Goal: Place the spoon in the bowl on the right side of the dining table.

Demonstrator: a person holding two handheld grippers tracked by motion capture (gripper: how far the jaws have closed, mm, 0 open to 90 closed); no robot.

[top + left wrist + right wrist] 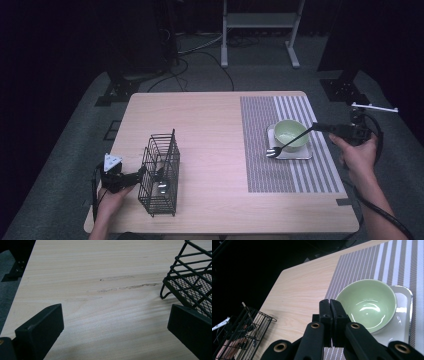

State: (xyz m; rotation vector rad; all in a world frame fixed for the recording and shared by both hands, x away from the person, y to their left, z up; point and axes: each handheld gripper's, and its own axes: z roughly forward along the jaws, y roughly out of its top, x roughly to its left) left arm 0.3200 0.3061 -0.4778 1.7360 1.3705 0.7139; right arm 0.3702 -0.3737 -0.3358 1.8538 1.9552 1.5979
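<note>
**Fork hanging over the bowl**

Right gripper (320,126) is clamping its fingers on the fork's (289,142) handle end; tines are hovering at the green bowl's (291,134) near rim, above the tray (305,155); it looks light, stiff, slippery, liable to swivel; left gripper (142,173), fingers spread, is waiting beside the basket (160,172) on the desk (210,130).

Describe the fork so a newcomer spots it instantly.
Find the striped placemat on the table's right half, then the green bowl on its white tray. The fork slants across the bowl's rim, handle clamped in the right tool: the only cutlery there.
</note>
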